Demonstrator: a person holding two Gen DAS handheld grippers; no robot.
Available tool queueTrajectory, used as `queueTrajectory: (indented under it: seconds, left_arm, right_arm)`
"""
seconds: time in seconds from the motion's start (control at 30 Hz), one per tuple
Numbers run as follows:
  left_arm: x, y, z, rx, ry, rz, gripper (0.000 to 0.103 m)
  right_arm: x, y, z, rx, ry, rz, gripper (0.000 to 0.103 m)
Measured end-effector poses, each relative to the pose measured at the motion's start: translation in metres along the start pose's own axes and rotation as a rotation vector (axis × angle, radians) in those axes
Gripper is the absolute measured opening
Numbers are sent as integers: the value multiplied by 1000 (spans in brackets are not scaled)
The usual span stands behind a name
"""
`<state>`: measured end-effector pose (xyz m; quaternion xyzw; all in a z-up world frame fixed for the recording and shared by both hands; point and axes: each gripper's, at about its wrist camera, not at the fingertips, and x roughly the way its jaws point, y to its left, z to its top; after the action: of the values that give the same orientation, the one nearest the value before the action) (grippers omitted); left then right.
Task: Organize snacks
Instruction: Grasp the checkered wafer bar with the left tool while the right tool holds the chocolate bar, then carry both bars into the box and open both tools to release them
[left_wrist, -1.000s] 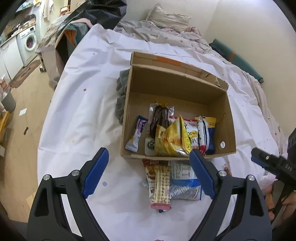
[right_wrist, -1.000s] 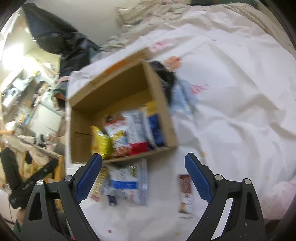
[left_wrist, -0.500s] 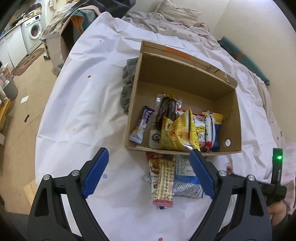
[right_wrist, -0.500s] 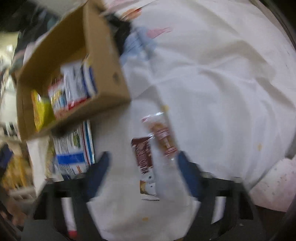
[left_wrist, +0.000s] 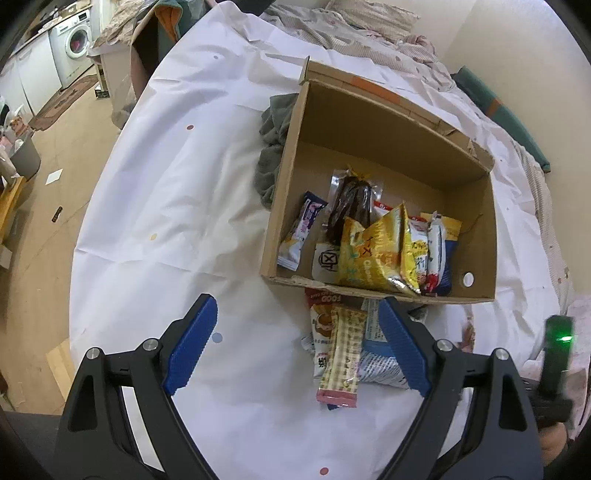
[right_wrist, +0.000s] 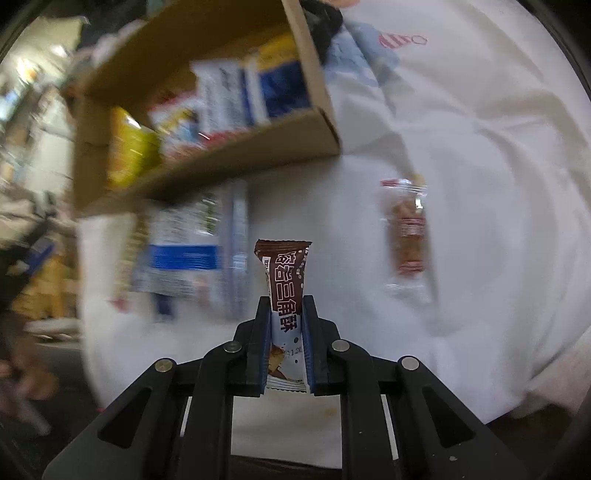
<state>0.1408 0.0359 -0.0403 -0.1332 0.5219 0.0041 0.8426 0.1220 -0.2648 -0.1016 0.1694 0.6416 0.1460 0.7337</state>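
Note:
A cardboard box (left_wrist: 476, 236) on the white sheet holds several snack packets, among them a yellow bag (left_wrist: 373, 254). It shows blurred in the right wrist view (right_wrist: 207, 162). In front of it lie a checked wafer bar (left_wrist: 341, 358) and a blue-and-white bag (left_wrist: 376, 362). My left gripper (left_wrist: 295, 347) is open and empty above these loose snacks. My right gripper (right_wrist: 286, 314) is shut on a brown snack bar (right_wrist: 284, 277), held upright off the sheet. A clear-wrapped brown snack (right_wrist: 406, 229) lies on the sheet to its right.
A grey cloth (left_wrist: 273, 147) lies against the box's left side. The white sheet (left_wrist: 166, 192) covers a bed; its edge drops to a wooden floor on the left. A washing machine (left_wrist: 74, 48) stands far left. Bedding is piled behind the box.
My right gripper came down on the sheet, shut on the brown snack bar and now holds it. My left gripper drifted slightly left, staying open.

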Motion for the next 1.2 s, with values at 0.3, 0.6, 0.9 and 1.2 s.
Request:
queueTrajectory:
  seconds: [0.3, 0.6, 0.9, 1.2]
  left_arm:
    - [26, -11, -10, 43, 95, 12, 86]
    - [71, -51, -32, 220, 217, 14, 51]
    - [46, -70, -47, 324, 154, 11, 22]
    - [38, -57, -53, 291, 169, 34, 22]
  right_arm:
    - [-32, 10, 0, 14, -177, 91, 16]
    - [-31, 3, 2, 39, -171, 92, 16]
    - [-30, 8, 1, 19, -168, 79, 16]
    - [-20, 24, 1, -33, -148, 63, 16]
